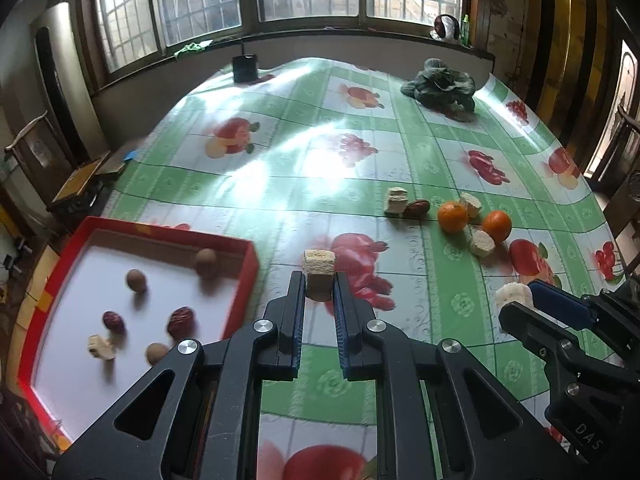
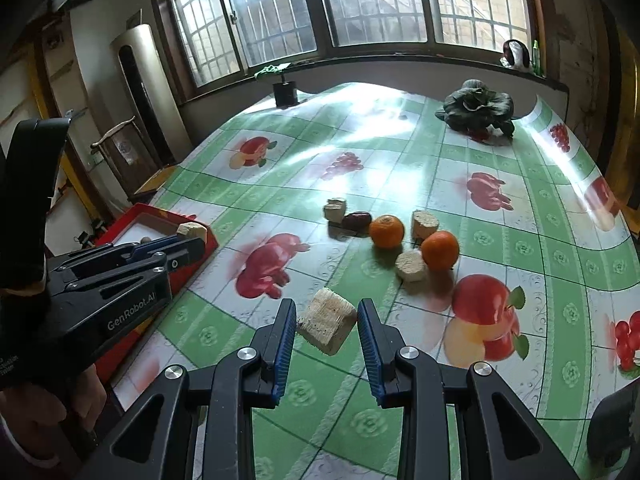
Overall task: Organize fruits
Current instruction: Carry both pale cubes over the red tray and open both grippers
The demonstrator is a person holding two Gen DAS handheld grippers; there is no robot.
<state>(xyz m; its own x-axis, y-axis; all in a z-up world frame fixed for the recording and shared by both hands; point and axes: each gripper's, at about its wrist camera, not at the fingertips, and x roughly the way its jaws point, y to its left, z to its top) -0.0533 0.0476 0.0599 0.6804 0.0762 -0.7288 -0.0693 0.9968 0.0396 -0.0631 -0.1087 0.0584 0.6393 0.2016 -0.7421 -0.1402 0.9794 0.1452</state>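
The left gripper point(image 1: 319, 286) is pinching a pale fibrous chunk point(image 1: 319, 270) just beside the red box point(image 1: 252, 256); the right gripper point(image 2: 327, 322) is clamping a rough beige block point(image 2: 326, 326) above the glossy fruit-print tablecloth point(image 2: 400, 168), barred windows point(image 2: 380, 0) glowing behind.

Surface point(image 2: 360, 148) under my view: red tray point(image 1: 248, 264) near left; two oranges point(image 2: 386, 232), beige chunks point(image 2: 412, 266), date mid-right; cabbage point(image 2: 476, 106) far right.
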